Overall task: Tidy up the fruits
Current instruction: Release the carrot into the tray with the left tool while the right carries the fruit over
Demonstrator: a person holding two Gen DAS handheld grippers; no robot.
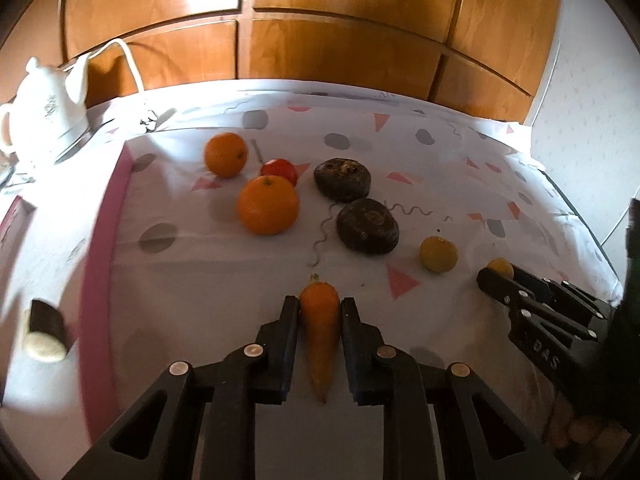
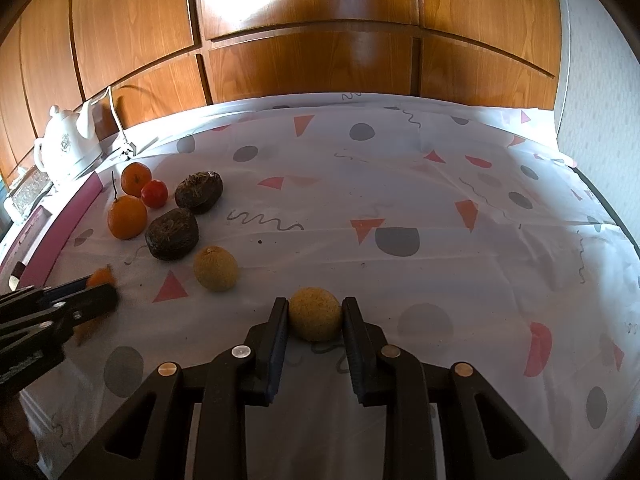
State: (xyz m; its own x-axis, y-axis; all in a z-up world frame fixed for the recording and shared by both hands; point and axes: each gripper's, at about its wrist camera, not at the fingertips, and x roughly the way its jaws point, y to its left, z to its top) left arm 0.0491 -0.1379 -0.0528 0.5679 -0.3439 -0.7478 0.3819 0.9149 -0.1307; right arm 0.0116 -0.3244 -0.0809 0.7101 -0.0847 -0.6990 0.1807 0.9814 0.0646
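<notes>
My left gripper (image 1: 319,305) is shut on an orange carrot (image 1: 319,332), held lengthwise between the fingers above the table. My right gripper (image 2: 315,305) is shut on a round yellow fruit (image 2: 315,313); it shows at the right of the left wrist view (image 1: 496,276). On the cloth lie two oranges (image 1: 269,205) (image 1: 226,154), a small red fruit (image 1: 280,171), two dark flat lumps (image 1: 342,179) (image 1: 367,226) and another yellow fruit (image 1: 438,254). The same group shows at the left of the right wrist view (image 2: 172,233).
A patterned white cloth (image 2: 400,184) covers the table. A white teapot (image 1: 38,114) with a cord stands at the back left. A dark cylinder (image 1: 44,334) lies left of the pink strip (image 1: 100,300). Wooden cabinet doors (image 1: 320,32) rise behind the table.
</notes>
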